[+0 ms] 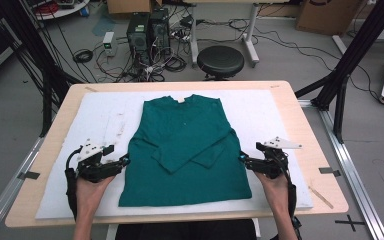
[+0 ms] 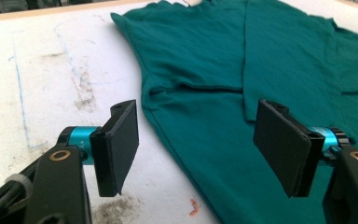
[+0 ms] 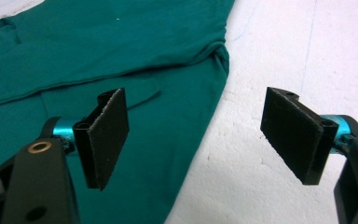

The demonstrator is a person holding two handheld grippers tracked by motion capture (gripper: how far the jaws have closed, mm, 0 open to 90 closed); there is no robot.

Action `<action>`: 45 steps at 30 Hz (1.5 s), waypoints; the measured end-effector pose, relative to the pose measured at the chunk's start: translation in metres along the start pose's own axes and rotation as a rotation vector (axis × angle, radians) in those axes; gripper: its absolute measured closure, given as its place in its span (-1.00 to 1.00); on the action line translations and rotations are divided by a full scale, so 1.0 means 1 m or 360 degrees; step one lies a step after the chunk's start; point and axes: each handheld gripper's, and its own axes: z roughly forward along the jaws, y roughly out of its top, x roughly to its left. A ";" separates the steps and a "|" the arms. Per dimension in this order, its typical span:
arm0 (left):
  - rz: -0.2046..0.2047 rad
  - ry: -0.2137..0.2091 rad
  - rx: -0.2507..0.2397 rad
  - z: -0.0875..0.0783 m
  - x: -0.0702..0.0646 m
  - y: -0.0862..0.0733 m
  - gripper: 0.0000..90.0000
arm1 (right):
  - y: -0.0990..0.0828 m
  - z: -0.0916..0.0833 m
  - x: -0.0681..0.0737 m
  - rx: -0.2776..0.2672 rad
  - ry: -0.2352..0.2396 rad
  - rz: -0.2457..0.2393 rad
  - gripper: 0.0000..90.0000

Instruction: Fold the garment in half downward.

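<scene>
A dark green long-sleeved shirt (image 1: 185, 145) lies flat on the white pad (image 1: 100, 117), collar toward the far edge, both sleeves folded across its front. My left gripper (image 1: 124, 161) hovers at the shirt's left side edge, open, with the shirt's edge (image 2: 205, 144) between its jaws and nothing gripped. My right gripper (image 1: 242, 158) is at the shirt's right side edge, also open; the green shirt (image 3: 158, 107) lies under its left jaw and bare white pad (image 3: 261, 84) under the right one.
The pad covers a wooden table (image 1: 310, 145). Stains and faint blue lines mark the pad (image 2: 51, 84) left of the shirt. Beyond the table stand a black stool (image 1: 220, 61), computer towers (image 1: 147, 30) and cables on the floor.
</scene>
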 end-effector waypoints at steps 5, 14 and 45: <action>-0.0041 0.0035 0.0142 0.013 0.000 0.001 -0.24 | 0.000 0.005 0.001 0.0034 -0.0012 -0.0008 -0.46; -0.0146 0.0103 0.0378 0.032 -0.004 -0.003 -0.08 | -0.002 0.012 0.001 0.0133 -0.0032 0.0025 -0.35; -0.0094 0.0068 0.0377 0.033 -0.017 -0.010 0.91 | -0.008 0.030 0.012 0.0395 -0.0017 -0.0096 0.83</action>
